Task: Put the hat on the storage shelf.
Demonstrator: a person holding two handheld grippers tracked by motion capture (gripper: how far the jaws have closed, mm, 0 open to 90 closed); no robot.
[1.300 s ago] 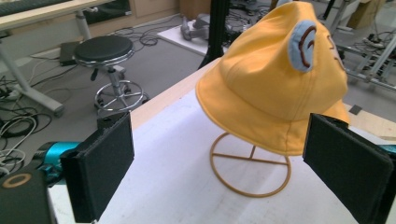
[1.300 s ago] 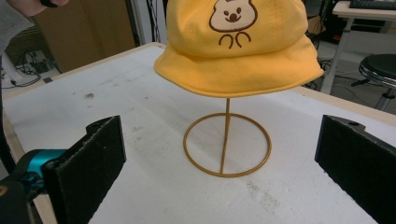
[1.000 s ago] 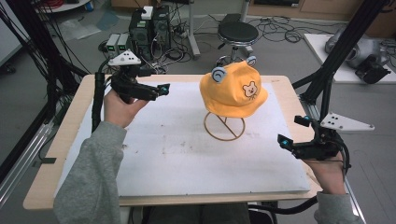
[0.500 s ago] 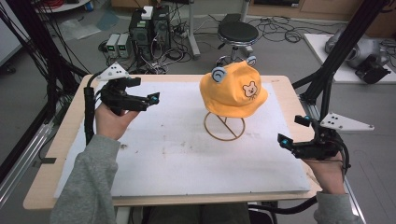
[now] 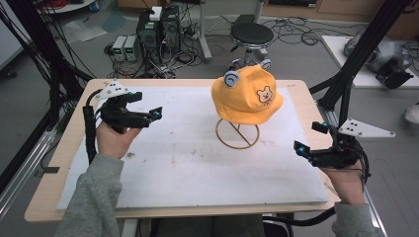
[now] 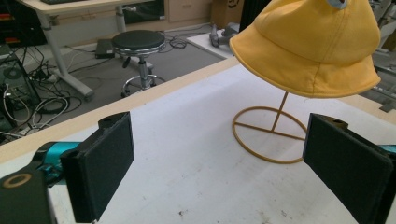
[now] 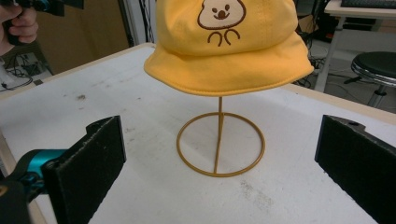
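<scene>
A yellow bucket hat [image 5: 247,95] with 2 small ears and a bear face is seen on a thin wire hat stand [image 5: 237,134], which rests on the white counter [image 5: 188,168]. The fingers of the left gripper [image 5: 150,117] are spread wide and nothing is held between them; the hat is found ahead of these fingers and a little to their right, well apart. The fingers of the right gripper [image 5: 310,137] are also wide open and empty, and the hat is seen straight ahead of them, above their level.

The hat is judged to be soft and light, so it will fold when pinched. The brim [image 7: 229,81] is probably the best place to be gripped. The stand looks light and could be tipped if the hat is pulled sideways.
</scene>
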